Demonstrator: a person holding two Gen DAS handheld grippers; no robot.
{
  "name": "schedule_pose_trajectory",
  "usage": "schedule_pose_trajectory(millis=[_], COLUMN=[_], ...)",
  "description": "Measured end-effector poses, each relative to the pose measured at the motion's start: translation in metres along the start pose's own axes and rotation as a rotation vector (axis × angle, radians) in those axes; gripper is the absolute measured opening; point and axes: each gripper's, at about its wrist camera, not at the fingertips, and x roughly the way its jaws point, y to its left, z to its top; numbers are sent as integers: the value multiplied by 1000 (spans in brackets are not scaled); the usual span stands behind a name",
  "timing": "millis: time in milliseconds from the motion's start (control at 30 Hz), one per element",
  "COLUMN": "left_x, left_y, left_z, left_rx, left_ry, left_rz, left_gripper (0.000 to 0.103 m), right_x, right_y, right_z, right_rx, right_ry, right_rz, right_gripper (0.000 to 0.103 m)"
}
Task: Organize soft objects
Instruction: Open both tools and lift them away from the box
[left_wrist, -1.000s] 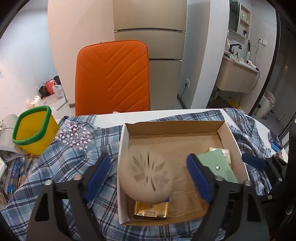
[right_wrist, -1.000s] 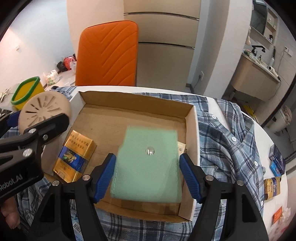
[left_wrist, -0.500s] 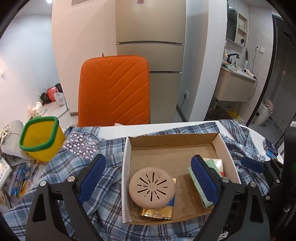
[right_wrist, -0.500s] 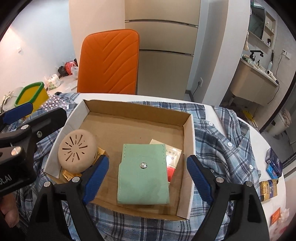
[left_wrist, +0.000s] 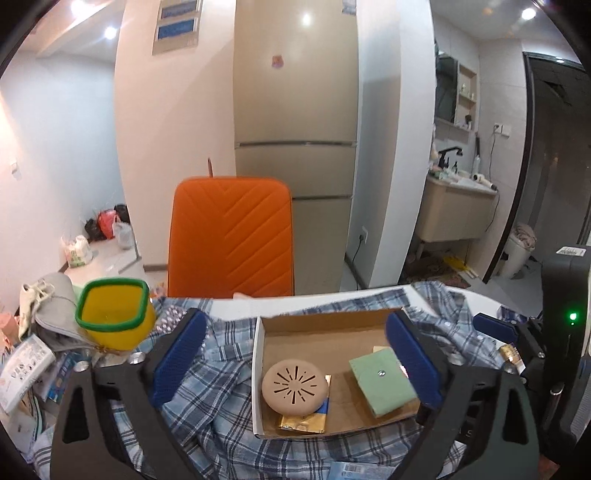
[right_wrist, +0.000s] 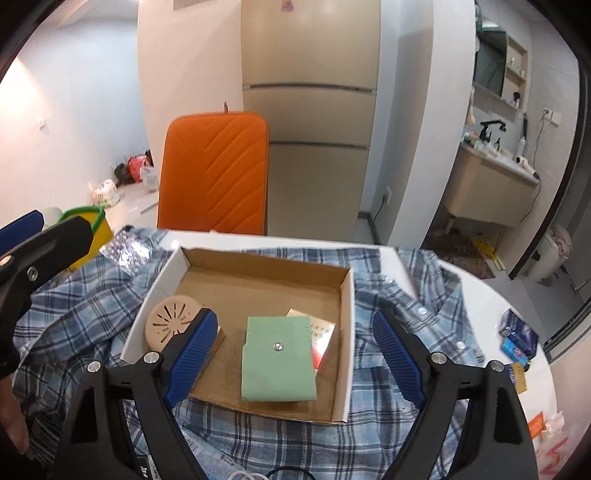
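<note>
An open cardboard box (left_wrist: 321, 325) sits on a blue plaid shirt (left_wrist: 221, 387) spread over the white table. In the box, a round beige soft pad with slits (left_wrist: 294, 387) rests on a gold pack (left_wrist: 304, 421). A green pouch with a snap (left_wrist: 382, 380) lies to its right. My left gripper (left_wrist: 295, 315) hovers above the box, its jaws opening, with nothing between the pads. My right gripper (right_wrist: 294, 315) is open above the green pouch (right_wrist: 279, 362), apart from it. The round pad (right_wrist: 171, 321) shows behind its left finger (right_wrist: 192, 339).
An orange chair (left_wrist: 229, 236) stands behind the table, with a fridge behind it. A yellow bin with a green rim (left_wrist: 114, 317) is at the left, amid clutter. Small boxes (right_wrist: 517, 339) lie at the table's right edge. A person's hand (right_wrist: 11, 417) shows at lower left.
Both grippers have risen and drawn back from the box. The round pad left my left gripper and now lies on the gold pack. The green pouch left my right gripper and lies in the box.
</note>
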Motion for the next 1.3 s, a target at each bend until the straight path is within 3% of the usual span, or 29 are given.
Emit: schedule_pose_trajectory(millis=[400,800,867,1000,1300], left_x=[-62,-103,-108,-114,-120], left_y=[4,8,6,8,13], left_z=[3,-13,-18,-27,-53], left_rx=[-8,24,44,48,50], left_ry=[-136,-232,-256,-275,-284], left_rz=[-10,-10,17,13,24], left_gripper=[102,102,102,102,102], right_x=[-77,-145,-153,-164,-178], right_y=[-2,-10,-8,-7,5], right_z=[1,-24,-29,-40,-65], right_rx=[19,51,47,50,25], right_ry=[-145,-287,-321,-373,-417], right_rz=[-24,-41,-43,-54,-79], right_gripper=[88,89,89,103,103])
